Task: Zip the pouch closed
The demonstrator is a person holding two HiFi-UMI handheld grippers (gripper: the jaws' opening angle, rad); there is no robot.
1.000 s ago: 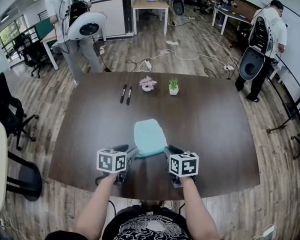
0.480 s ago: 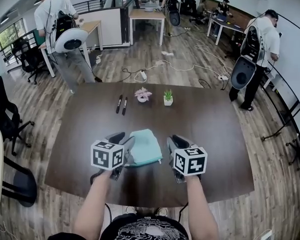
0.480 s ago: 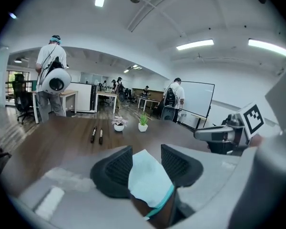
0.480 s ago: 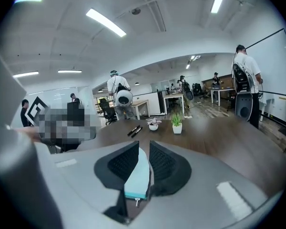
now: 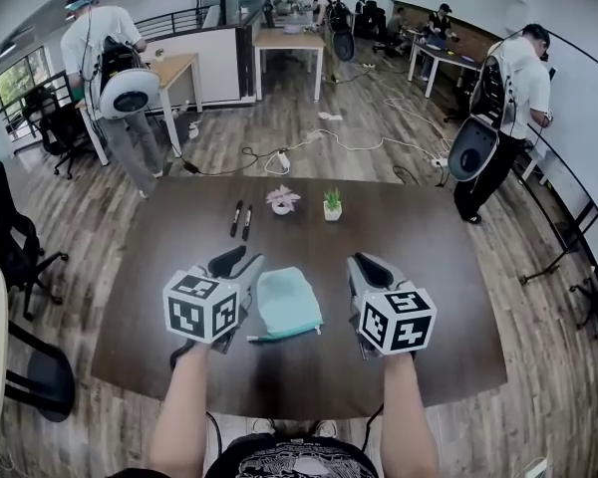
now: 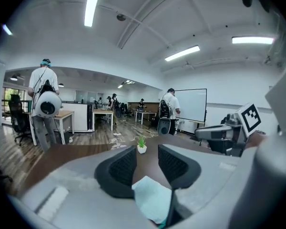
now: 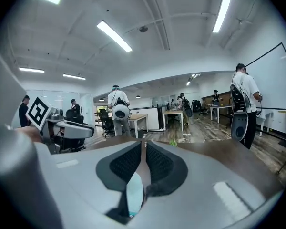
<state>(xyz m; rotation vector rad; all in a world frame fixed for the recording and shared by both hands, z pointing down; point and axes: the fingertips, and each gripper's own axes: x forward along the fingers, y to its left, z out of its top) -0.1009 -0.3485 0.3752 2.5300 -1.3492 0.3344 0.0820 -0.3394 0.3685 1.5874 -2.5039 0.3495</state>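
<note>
The pouch [image 5: 284,304] is left lying flat toward the near edge of the desk [image 5: 434,267]. The left gripper [image 5: 241,263] and right gripper [image 5: 361,263], set at its near corners a second earlier, are now raised above it. Left fingers are parted and closing; right fingers are nearly together, closing; nothing is gripped.
</note>
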